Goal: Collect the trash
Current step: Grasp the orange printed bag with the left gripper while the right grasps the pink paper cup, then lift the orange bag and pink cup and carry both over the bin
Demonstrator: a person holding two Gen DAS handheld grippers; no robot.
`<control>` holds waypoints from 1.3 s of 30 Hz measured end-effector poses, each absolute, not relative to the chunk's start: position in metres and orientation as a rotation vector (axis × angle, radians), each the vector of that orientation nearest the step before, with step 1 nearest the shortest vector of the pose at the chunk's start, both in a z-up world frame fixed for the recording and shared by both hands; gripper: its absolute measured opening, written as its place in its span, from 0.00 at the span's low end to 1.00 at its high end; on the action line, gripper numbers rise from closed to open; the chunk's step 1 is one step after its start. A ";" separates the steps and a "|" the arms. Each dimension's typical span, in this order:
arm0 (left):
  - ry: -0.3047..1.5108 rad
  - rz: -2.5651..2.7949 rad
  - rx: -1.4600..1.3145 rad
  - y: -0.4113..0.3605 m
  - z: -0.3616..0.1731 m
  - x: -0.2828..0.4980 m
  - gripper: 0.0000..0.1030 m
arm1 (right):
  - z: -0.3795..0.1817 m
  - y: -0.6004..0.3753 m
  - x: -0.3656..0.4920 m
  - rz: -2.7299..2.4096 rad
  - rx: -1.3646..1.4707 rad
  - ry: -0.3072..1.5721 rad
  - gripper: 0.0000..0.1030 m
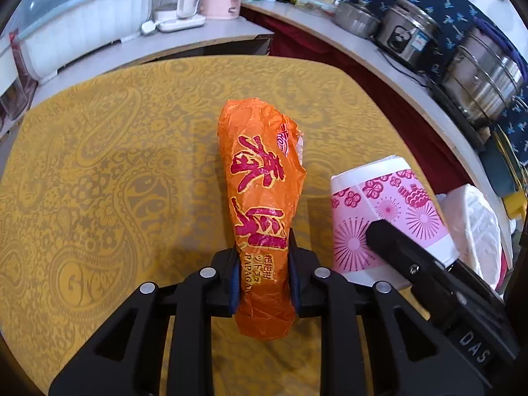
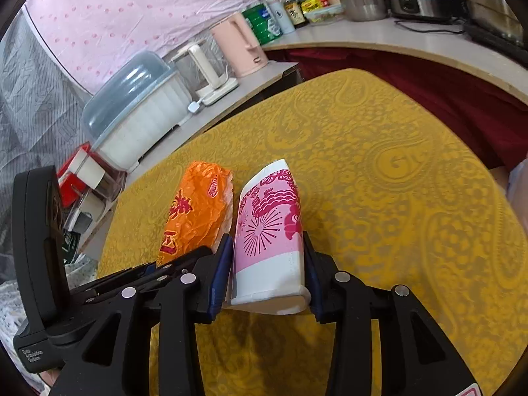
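Observation:
My left gripper (image 1: 262, 264) is shut on a crumpled orange snack wrapper (image 1: 260, 191) with red characters, which sticks out forward over the yellow patterned tablecloth (image 1: 115, 171). My right gripper (image 2: 269, 264) is shut on a squashed pink-and-white paper cup (image 2: 269, 231) with magenta firework prints, its blue pads pressing both sides. In the left wrist view the paper cup (image 1: 379, 211) shows at the right with the right gripper's black finger across it. In the right wrist view the orange wrapper (image 2: 194, 211) lies just left of the cup, with the left gripper's body at its near end.
A white plastic bag (image 1: 475, 227) sits off the table's right edge. Behind the table a side counter holds a lidded white container (image 2: 142, 122), a white kettle (image 2: 204, 72) and a pink jug (image 2: 241, 44). A curved shelf carries steel pots (image 1: 478, 79), a rice cooker (image 1: 407, 34) and bottles.

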State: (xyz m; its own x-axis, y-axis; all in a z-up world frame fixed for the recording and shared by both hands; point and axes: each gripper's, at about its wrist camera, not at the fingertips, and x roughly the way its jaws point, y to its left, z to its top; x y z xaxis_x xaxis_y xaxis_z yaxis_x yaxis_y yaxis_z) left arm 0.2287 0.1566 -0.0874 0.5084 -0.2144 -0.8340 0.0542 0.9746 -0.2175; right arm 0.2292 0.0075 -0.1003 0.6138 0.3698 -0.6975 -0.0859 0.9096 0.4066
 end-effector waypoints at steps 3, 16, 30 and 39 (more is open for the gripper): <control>1.004 -0.180 -0.151 0.144 -0.074 0.216 0.21 | -0.086 -0.009 0.213 0.243 0.375 0.838 0.37; 0.897 -0.281 -0.034 0.057 -0.014 0.166 0.21 | -0.027 -0.094 0.135 0.106 0.411 0.678 0.38; 0.839 -0.430 0.070 -0.050 0.013 0.130 0.21 | 0.000 -0.196 0.068 -0.046 0.446 0.572 0.38; 0.836 -0.499 0.127 -0.109 0.012 0.121 0.21 | -0.005 -0.253 0.047 -0.135 0.483 0.554 0.38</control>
